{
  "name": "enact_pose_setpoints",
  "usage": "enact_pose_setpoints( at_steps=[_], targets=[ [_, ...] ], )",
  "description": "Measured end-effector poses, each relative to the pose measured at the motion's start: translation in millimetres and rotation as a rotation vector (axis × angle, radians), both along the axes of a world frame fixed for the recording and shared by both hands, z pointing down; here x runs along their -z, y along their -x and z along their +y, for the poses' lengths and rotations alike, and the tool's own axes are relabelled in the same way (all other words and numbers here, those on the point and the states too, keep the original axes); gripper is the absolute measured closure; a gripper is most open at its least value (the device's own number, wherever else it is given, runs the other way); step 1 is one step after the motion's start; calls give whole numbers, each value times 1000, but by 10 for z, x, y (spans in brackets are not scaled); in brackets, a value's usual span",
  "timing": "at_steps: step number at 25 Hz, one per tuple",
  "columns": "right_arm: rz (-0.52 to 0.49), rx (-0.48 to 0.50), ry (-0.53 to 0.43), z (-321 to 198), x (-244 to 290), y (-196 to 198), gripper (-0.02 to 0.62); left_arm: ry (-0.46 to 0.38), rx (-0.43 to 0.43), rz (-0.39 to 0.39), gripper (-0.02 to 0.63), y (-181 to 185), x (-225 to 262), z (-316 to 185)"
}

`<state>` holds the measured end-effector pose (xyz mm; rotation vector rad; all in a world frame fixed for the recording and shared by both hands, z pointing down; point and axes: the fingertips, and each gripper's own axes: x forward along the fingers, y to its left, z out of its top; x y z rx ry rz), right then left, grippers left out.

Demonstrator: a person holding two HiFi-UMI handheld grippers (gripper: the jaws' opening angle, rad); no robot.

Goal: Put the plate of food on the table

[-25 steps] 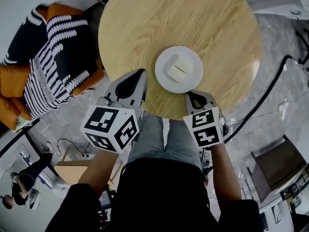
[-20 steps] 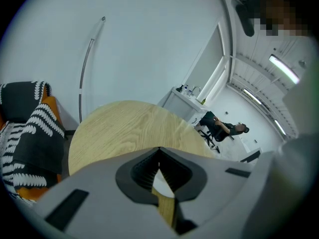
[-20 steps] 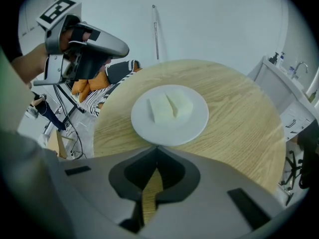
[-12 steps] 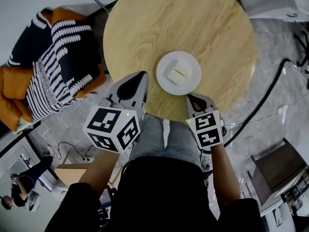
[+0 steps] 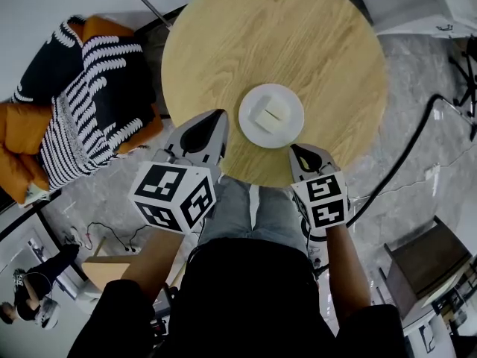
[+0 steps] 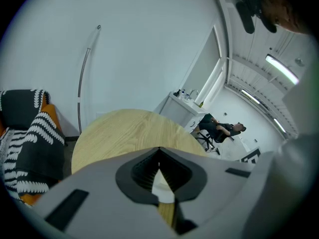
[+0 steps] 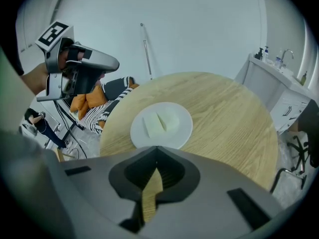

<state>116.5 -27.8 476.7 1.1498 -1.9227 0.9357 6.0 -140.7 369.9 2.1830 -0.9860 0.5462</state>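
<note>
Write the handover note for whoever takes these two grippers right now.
Left hand-held gripper: shut, empty, at the table's near edge, left of the plate.
Right hand-held gripper: shut, empty, just short of the plate.
Plate: flat on the round wooden table, towards the person's side, with two pale food pieces on it.
Done: the plate is on the table, released.
Left: apparently nothing; keep both grippers clear of it.

White plate (image 5: 252, 130), pale cream food (image 5: 270, 115), on a light wood-grain table (image 5: 298, 43) ahead of the grey fingers (image 5: 203, 136). Black-and-white marker cubes (image 5: 173, 196) behind them. To their left, a black-and-white striped throw (image 5: 82, 103) on an orange seat (image 5: 22, 136).
</note>
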Motion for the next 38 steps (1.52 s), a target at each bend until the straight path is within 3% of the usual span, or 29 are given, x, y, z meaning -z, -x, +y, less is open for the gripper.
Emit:
enact_pose_setpoints(
  at_steps=[16,38],
  targets=[
    [-36,-75,-172,-351,703,-166,588,-57,4,17,598,-17,385,9],
    [-84,-105,-318,-597,1468,-179,588,-169,30,31,598,102,948,-102]
  ],
)
